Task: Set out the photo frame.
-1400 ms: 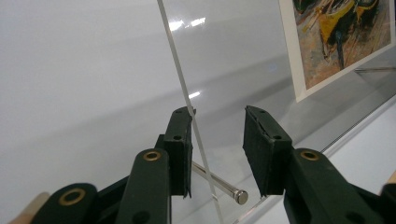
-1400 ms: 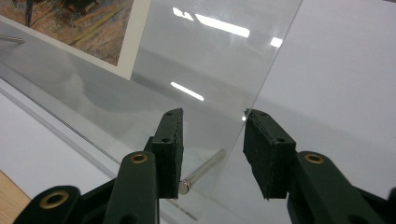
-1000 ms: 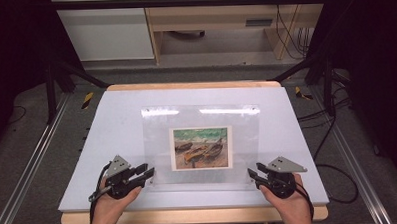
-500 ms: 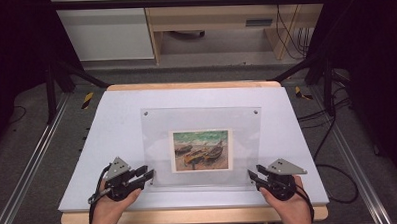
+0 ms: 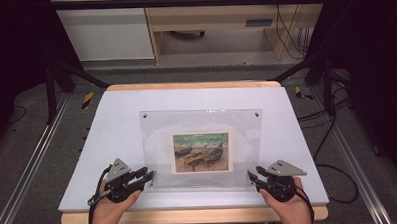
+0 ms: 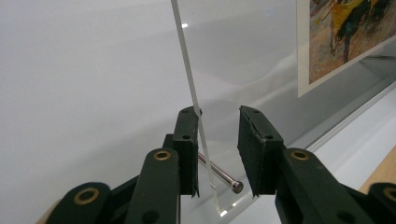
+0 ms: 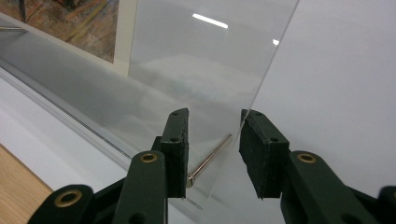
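Here, left gripper point(image 6: 217, 149) and right gripper point(image 7: 212, 156) released, straddling clear acrylic frame point(image 5: 202, 127) corners, picture point(image 5: 201, 152) cropped close-up.

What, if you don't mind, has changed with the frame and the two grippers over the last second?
Nothing visibly changed. The clear frame stays tilted up on the table, and the left gripper and right gripper stay open astride its near corners.

cut off: picture point(image 6: 348, 37) at top/right edge | picture detail: too blurred to tell
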`<state>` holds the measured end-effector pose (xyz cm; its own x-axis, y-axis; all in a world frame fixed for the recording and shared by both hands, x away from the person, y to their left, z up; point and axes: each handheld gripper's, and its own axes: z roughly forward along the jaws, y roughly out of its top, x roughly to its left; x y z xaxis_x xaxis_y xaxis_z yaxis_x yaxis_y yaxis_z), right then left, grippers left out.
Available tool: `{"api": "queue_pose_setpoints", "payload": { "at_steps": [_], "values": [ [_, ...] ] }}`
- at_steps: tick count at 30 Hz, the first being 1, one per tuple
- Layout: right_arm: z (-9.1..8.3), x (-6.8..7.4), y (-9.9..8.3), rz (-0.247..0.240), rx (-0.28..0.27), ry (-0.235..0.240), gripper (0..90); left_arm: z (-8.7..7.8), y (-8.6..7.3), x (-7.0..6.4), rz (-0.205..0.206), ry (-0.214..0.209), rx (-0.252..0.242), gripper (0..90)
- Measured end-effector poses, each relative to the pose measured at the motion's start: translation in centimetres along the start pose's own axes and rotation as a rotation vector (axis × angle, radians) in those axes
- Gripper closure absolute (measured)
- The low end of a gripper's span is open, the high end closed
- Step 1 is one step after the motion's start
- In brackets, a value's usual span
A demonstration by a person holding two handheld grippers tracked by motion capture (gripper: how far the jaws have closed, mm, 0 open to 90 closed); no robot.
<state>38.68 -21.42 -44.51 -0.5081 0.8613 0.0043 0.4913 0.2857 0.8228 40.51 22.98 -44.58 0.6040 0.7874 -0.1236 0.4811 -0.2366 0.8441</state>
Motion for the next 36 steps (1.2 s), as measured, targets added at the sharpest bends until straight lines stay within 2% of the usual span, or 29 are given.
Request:
{"api": "queue_pose_setpoints", "payload": {
  "at_steps": [36],
  "values": [
    [-0.61,0.49,-0.75,-0.005,0.024,0.001,66.7,-0.54,-0.83,-0.66,0.015,0.004,0.023,69.1]
  ]
}}
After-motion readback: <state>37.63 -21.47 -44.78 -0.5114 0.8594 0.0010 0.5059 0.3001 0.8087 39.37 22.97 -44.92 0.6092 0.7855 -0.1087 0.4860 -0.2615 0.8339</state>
